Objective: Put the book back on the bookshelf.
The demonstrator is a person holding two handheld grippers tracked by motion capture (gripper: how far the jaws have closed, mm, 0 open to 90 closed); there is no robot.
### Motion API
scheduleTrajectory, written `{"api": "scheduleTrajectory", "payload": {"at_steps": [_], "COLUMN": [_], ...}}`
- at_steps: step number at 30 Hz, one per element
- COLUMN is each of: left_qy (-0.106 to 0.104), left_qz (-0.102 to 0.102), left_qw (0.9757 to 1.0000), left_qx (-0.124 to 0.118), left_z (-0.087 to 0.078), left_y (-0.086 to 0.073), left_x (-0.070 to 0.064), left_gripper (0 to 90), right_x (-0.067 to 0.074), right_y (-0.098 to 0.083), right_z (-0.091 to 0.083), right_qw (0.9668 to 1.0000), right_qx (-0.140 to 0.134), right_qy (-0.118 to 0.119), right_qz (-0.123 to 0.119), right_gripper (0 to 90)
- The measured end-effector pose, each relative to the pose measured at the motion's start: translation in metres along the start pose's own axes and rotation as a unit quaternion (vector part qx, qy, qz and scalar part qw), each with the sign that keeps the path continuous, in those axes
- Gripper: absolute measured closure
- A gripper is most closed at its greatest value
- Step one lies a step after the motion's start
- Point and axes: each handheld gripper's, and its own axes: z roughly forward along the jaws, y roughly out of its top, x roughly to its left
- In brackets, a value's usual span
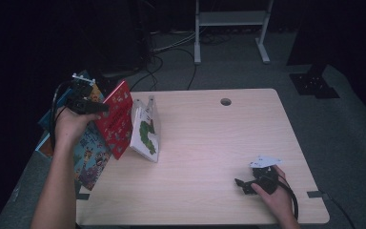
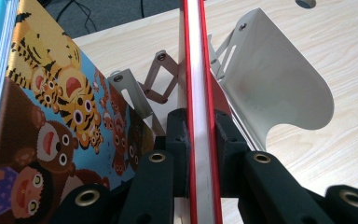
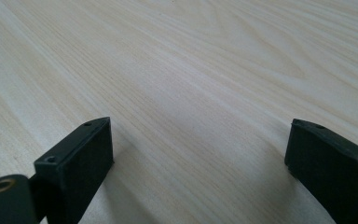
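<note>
Books are going into an expandable metal book rack [image 1: 151, 110] at the table's [image 1: 209, 143] left edge. Left of the rack, an animal-cover book [image 1: 91, 152] leans off the table edge, not yet filed. The left gripper [image 1: 100, 108] is clamped on a red book [image 1: 116, 119], held upright just left of the rack, seemingly about to be slotted in. One white book [image 1: 145, 133] already leans against the rack. Far right of the rack, the right gripper [image 1: 242, 185] rests wide and empty. The rack's base is hidden behind books, and dim light blurs the covers.
</note>
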Motion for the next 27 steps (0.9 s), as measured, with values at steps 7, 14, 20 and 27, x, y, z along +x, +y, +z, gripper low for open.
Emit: {"api": "scheduleTrajectory", "payload": {"at_steps": [7, 14, 20, 27], "left_qy": [-0.014, -0.005, 0.005, -0.001], "left_qz": [0.002, 0.011, 0.024, 0.039], "left_qw": [0.9999, 0.9998, 0.9991, 0.9985], "left_qx": [-0.005, -0.016, -0.035, -0.039], "left_z": [-0.007, -0.029, -0.052, -0.071], "left_y": [0.000, 0.001, 0.003, 0.004], "left_x": [0.001, 0.003, 0.000, -0.008], "left_gripper": [75.1, 70.9, 70.2, 83.4], "right_x": [0.000, 0.000, 0.000, 0.000], "right_y": [0.000, 0.000, 0.000, 0.000], "right_z": [0.000, 0.000, 0.000, 0.000], "right_qw": [1.0000, 1.0000, 1.0000, 1.0000], "right_qx": [0.000, 0.000, 0.000, 0.000], "right_qy": [0.000, 0.000, 0.001, 0.000], "right_qz": [0.000, 0.000, 0.002, 0.003], "right_gripper": [6.9, 6.9, 6.9, 6.9]}}
